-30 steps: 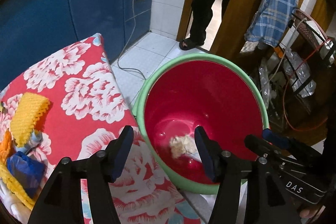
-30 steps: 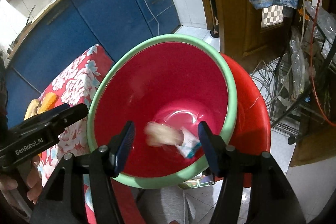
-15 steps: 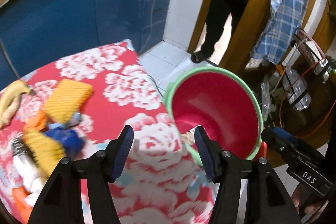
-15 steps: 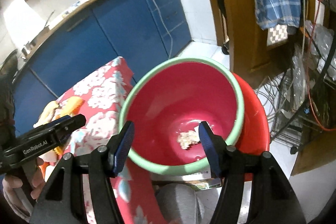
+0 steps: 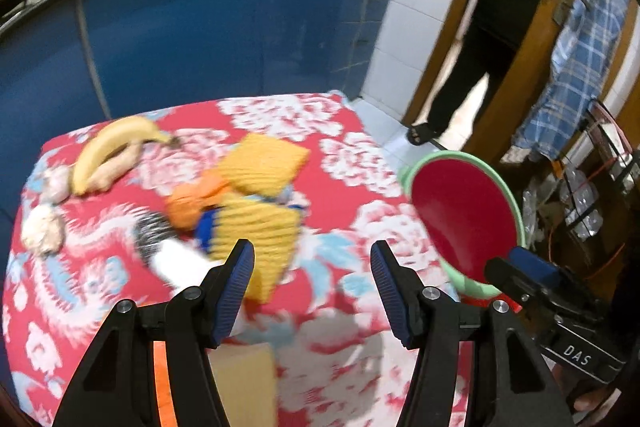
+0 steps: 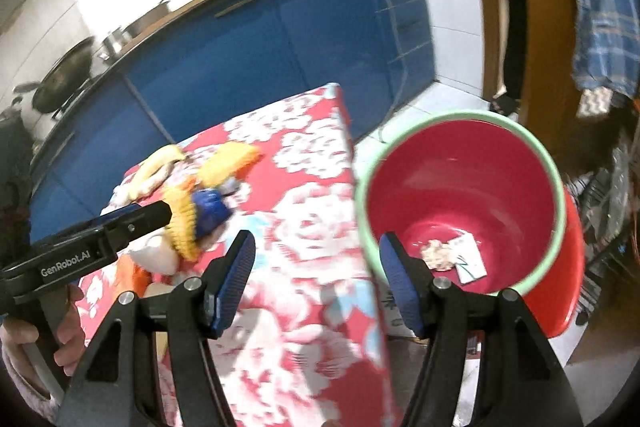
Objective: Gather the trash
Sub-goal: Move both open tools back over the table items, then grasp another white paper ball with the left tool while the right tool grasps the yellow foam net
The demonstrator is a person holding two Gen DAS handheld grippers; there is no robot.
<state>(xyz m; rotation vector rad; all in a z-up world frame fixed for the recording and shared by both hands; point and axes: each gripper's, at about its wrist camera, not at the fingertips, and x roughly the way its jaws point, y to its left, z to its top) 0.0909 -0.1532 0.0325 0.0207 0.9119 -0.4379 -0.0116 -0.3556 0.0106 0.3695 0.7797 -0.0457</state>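
Left wrist view: the left gripper (image 5: 312,283) is held with its jaws apart and nothing between them, above the flowered tabletop (image 5: 352,163). The trash pile (image 5: 248,211), a heap of yellow netting with orange and blue scraps, is seen just ahead of the left jaw and slightly to its left, its long axis running away from the jaws toward the far right. The red bucket (image 5: 464,215) is placed off to the right, beyond the tabletop edge. "DAS" is read on the right gripper (image 5: 532,275).

Right wrist view: the right gripper's jaws are apart and empty. The pile is found well to their left, so the left gripper is judged nearer. The bucket, holding 2 scraps, lies ahead of the right jaw. "GenRobot.AI" is printed on the left gripper.
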